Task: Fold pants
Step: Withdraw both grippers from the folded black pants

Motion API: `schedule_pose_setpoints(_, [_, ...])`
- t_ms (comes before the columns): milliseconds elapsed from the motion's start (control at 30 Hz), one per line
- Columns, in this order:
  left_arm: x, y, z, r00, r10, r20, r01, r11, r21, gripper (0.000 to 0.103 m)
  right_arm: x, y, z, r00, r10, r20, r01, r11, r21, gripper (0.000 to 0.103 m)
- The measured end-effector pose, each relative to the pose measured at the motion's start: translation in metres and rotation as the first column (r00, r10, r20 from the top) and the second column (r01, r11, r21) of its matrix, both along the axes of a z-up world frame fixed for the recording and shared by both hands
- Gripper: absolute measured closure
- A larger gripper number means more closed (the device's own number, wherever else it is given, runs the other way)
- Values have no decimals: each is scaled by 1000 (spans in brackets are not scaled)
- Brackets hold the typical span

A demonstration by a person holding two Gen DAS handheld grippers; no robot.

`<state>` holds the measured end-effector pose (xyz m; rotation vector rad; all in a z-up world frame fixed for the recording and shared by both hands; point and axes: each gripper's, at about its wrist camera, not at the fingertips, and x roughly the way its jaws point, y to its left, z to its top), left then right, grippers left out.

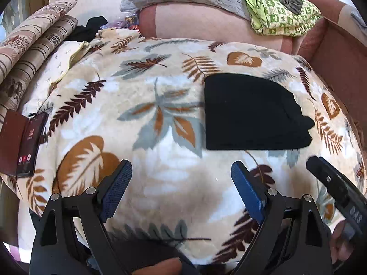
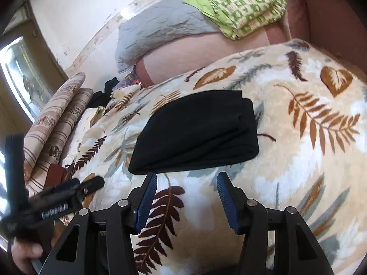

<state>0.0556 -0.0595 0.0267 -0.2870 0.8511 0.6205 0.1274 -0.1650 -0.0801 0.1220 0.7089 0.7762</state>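
Black pants (image 2: 195,133) lie folded into a compact stack on the leaf-print blanket (image 2: 298,160) covering the bed, apparently finished, while left gripper (image 1: 181,176) and right gripper (image 2: 187,191) hover just short, fingers open and empty.

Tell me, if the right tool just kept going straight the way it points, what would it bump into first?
Probably the near edge of the folded black pants, lying just ahead of the right tool. Its open jaws hold nothing. Depth is unclear, so it might touch the leaf-print blanket first.
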Motion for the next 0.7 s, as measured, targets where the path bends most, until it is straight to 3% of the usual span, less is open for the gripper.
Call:
schedule_pose_setpoints(167, [5, -17, 7, 999, -22, 33, 23, 1000, -17, 15, 3, -9, -2, 999, -20, -28, 21, 999, 37, 50])
schedule_pose_setpoints(367, [22, -47, 11, 990, -127, 61, 128, 991, -25, 15, 5, -17, 0, 999, -25, -32, 28, 996, 79, 50])
schedule_pose_setpoints(533, [42, -44, 10, 990, -132, 45, 131, 991, 27, 15, 10, -24, -3, 996, -57, -66, 64, 992, 109, 51])
schedule_pose_setpoints(700, [51, -34, -13, 984, -177, -11, 177, 984, 8, 15, 7, -24, 0, 997, -74, -36, 77, 993, 94, 51])
